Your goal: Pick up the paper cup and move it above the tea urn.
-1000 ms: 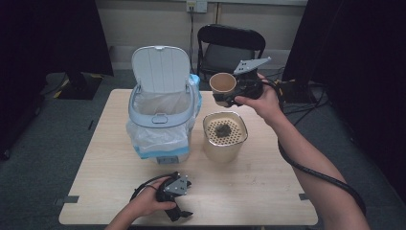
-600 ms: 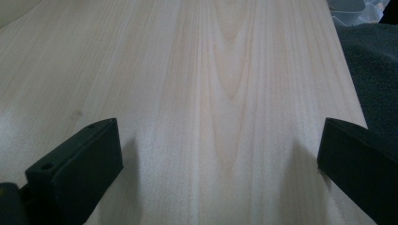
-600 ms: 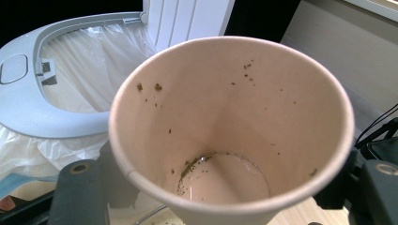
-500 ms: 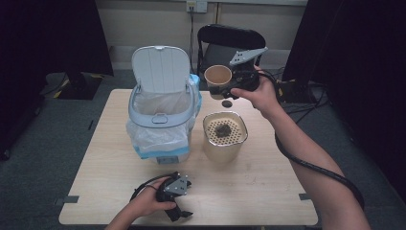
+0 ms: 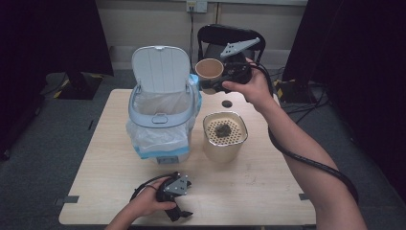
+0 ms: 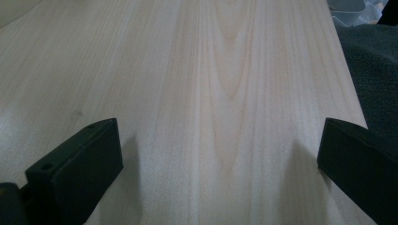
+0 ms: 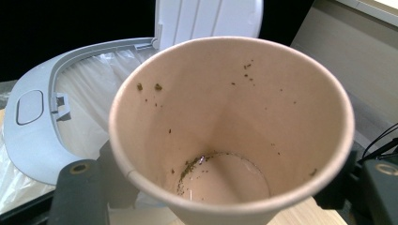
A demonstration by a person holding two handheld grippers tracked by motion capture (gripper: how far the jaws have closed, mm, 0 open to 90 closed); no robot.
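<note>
paper cup [image 5: 209,73] clamped in right gripper [image 5: 221,81], raised beside open bin [image 5: 160,103] rim, above table [image 5: 253,172]; long axis tipped, mouth facing up toward camera. left gripper [image 5: 179,214] resting on table, jaws wide, holding nothing.

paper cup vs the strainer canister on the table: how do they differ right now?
The paper cup is held in the air by the right gripper; the canister stands on the table. The cup is tilted and smaller; the canister is upright and wider. The cup holds a few flecks and a little liquid; the canister's perforated insert carries a clump of leaves. Both are tan.
</note>
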